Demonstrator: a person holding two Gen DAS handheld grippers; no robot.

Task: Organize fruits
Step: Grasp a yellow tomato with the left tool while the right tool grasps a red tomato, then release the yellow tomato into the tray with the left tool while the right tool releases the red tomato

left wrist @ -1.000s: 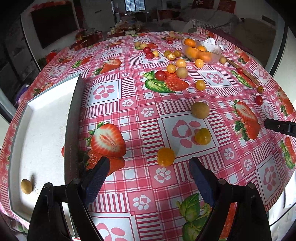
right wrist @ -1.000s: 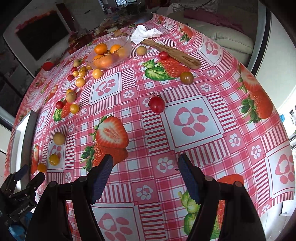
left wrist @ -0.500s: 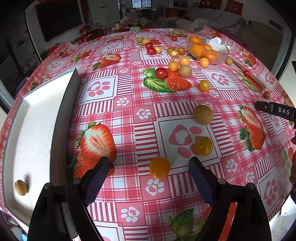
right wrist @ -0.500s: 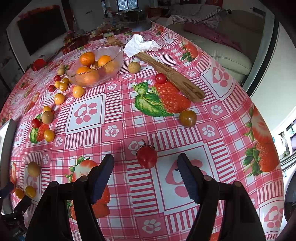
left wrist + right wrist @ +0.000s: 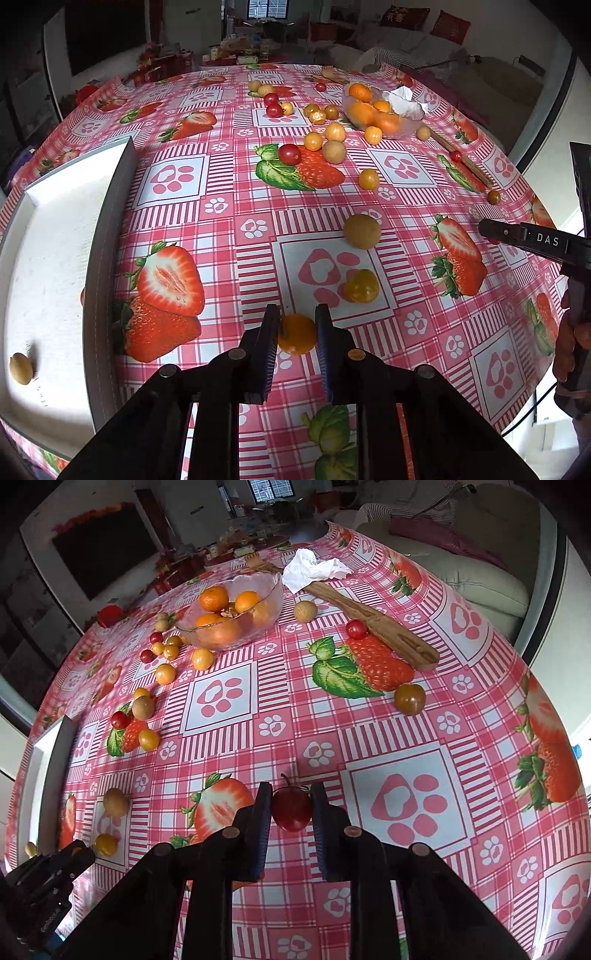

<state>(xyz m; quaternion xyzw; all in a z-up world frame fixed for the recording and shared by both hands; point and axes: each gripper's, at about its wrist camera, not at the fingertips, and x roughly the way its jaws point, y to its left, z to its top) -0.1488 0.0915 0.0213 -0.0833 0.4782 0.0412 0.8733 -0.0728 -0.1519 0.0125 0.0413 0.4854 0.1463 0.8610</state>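
Note:
My left gripper (image 5: 296,325) is shut on an orange cherry tomato (image 5: 297,334) resting on the red checked tablecloth. My right gripper (image 5: 290,803) is shut on a red cherry tomato (image 5: 291,810), also on the cloth. A white tray (image 5: 48,280) lies at the left and holds one small tan longan (image 5: 20,368). A yellow tomato (image 5: 362,286) and a tan longan (image 5: 362,231) lie just beyond the left gripper. Several more tomatoes and longans are scattered farther back. The right gripper also shows in the left wrist view (image 5: 524,236).
A glass bowl (image 5: 273,587) with oranges stands at the far side, with a crumpled white tissue (image 5: 314,568) and a wooden spatula (image 5: 373,624) next to it. A dark tomato (image 5: 409,699) lies near the spatula. The table edge drops off to the right, toward a sofa.
Both grippers moved forward and closed: the left on the orange tomato, the right on the red tomato. One second ago both were open and empty.

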